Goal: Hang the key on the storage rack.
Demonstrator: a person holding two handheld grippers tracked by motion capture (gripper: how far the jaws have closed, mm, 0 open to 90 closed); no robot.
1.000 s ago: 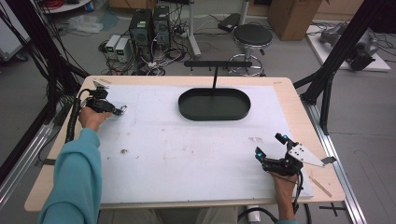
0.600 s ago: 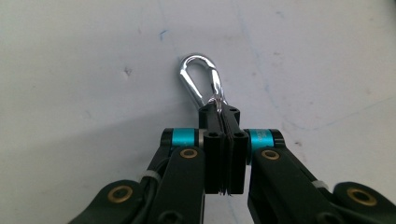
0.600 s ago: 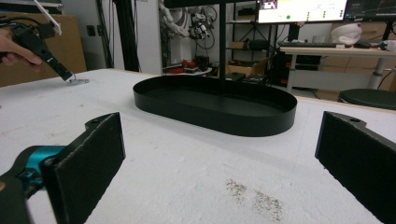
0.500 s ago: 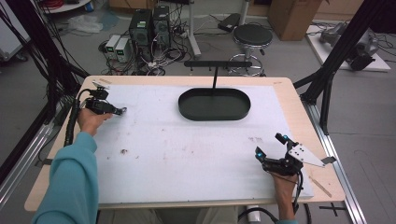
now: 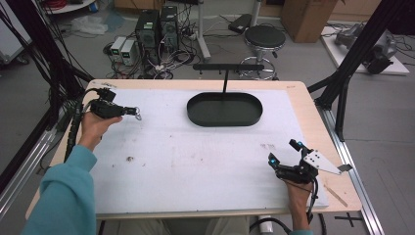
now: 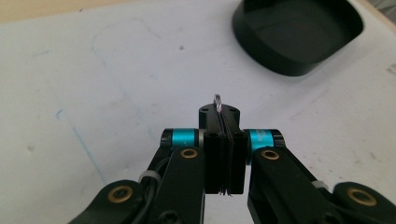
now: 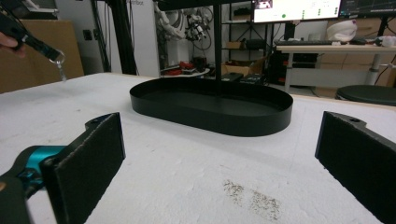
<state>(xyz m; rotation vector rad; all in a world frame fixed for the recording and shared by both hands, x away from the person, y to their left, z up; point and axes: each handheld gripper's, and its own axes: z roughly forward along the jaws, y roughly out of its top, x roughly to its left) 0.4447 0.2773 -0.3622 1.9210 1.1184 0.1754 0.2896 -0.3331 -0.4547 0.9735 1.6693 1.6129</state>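
Metal ring (image 6: pixel 217 100) pinched in left tool (image 6: pixel 225 122); right tool (image 7: pixel 224 154) gapes wide.

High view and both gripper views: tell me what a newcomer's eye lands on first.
First comes the black oval tray, standing toward the far side of the white table cover with a T-shaped stand rising from it. Next, the left gripper at the table's left, held above the cover, its jaws shut on a small metal ring with something dangling from it. Last, the right gripper at the near right, its jaws wide open and holding nothing.
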